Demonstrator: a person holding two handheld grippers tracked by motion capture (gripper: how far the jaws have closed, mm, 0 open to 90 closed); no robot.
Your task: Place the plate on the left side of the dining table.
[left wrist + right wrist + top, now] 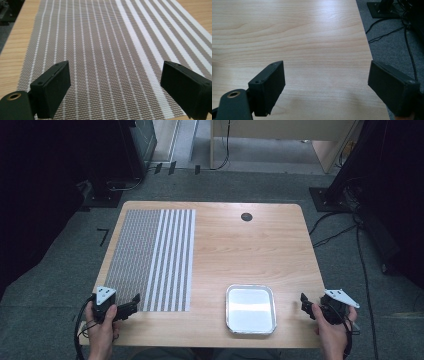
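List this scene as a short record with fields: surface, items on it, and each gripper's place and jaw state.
surface: wooden table
mat: striped woven placemat, flat on the table's left half
tray: metal tray, near the front edge, nothing visible in it
hole: round dark grommet, toward the far edge
left gripper: at the placemat's near left corner, jaws open, nothing between them
right gripper: at the table's right front edge, jaws open, nothing between them

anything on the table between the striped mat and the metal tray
Nothing: in the high view, bare wood of the table separates the striped mat from the metal tray.
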